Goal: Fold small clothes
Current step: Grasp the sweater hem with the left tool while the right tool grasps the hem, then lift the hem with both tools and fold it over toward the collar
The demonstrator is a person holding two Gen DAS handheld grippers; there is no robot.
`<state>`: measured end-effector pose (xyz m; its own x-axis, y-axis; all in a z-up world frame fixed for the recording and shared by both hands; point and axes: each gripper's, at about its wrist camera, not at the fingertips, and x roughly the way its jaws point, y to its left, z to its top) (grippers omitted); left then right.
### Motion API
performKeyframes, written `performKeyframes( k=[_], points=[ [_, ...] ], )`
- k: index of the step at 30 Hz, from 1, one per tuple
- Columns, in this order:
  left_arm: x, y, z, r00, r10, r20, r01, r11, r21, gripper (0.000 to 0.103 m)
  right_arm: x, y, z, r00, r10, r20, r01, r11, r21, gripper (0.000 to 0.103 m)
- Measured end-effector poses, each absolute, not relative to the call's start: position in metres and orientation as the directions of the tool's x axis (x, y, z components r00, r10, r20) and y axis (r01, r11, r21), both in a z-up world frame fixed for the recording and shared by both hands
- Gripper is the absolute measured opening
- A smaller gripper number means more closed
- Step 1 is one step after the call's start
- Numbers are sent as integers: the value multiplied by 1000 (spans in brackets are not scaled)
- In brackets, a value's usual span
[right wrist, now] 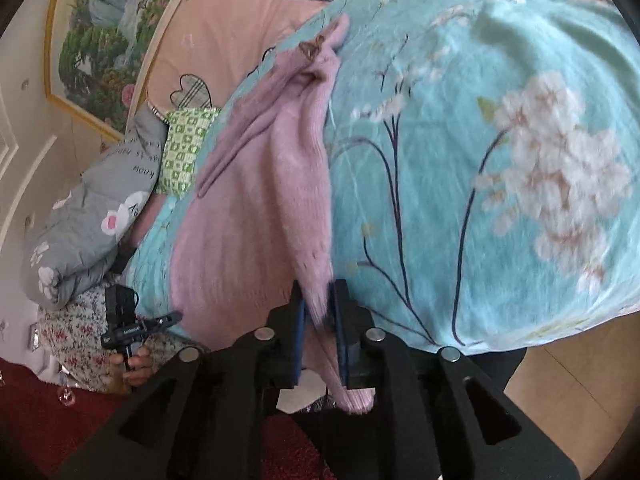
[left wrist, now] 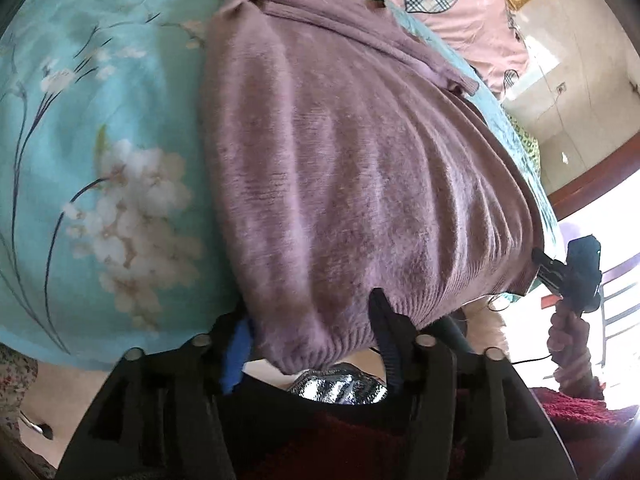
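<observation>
A small mauve knit sweater (left wrist: 352, 168) lies on a turquoise floral bedspread (left wrist: 100, 140), its ribbed hem toward me. My left gripper (left wrist: 316, 320) holds the hem near one corner, cloth between its fingers. My right gripper (right wrist: 318, 312) is shut on the other hem corner of the sweater (right wrist: 256, 208), a fold of cloth hanging through its fingers. The right gripper also shows at the right edge of the left wrist view (left wrist: 568, 272). The left gripper shows at lower left of the right wrist view (right wrist: 132, 324). The neck end lies far up the bed.
A pink quilt with checked hearts (left wrist: 452, 4) lies at the bed's far end. A grey folded quilt (right wrist: 88, 220) and a green patterned pillow (right wrist: 184, 152) sit beside the bed. The bed's edge drops to tan floor (right wrist: 568, 376). A framed picture (right wrist: 104, 40) hangs on the wall.
</observation>
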<state>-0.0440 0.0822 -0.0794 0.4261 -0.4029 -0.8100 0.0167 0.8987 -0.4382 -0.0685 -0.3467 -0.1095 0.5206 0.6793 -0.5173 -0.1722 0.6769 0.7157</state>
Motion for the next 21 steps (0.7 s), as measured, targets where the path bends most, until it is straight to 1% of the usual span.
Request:
performKeyframes(
  k=[2,4,5,6,7,8,9,11,13,16,21],
  points=[
    [-46,74,-78,434,-385,-814,25,909,-417,60,-69,-343,-113,507,696,-509,-180,663,727,15],
    [-49,67,-79,434,-373,-820,48,918,-393,57,-69,-334,-115,483,705,-520,-202,667,717,15],
    [-49,66,-79,437,-362,-823,48,923,-381,43,-68,-329,-115,475,705,-527,-216,674,707,15],
    [-48,67,-79,438,-360,-824,47,924,-379,14,-68,-323,-115,468,704,-533,-234,681,694,15],
    [-48,71,-80,431,-379,-819,55,917,-395,10,-66,-318,-113,466,707,-533,-247,682,688,15],
    [-48,73,-78,428,-406,-807,61,905,-422,10,-66,-316,-113,460,713,-528,-255,676,691,13],
    [-49,74,-75,441,-408,-799,68,903,-423,9,-66,-313,-112,456,720,-523,-264,671,693,10],
    [-55,75,-68,467,-412,-782,89,902,-422,9,-68,-311,-108,440,744,-502,-296,648,701,9],
    [-67,83,-59,504,-445,-740,104,882,-459,9,-72,-311,-103,430,775,-464,-329,613,718,9],
    [-73,93,-45,549,-476,-687,116,857,-502,8,-73,-320,-98,426,823,-375,-345,531,774,9],
    [-57,109,4,659,-479,-580,150,839,-523,8,-53,-327,-69,454,868,-201,-414,406,815,8]
  ],
)
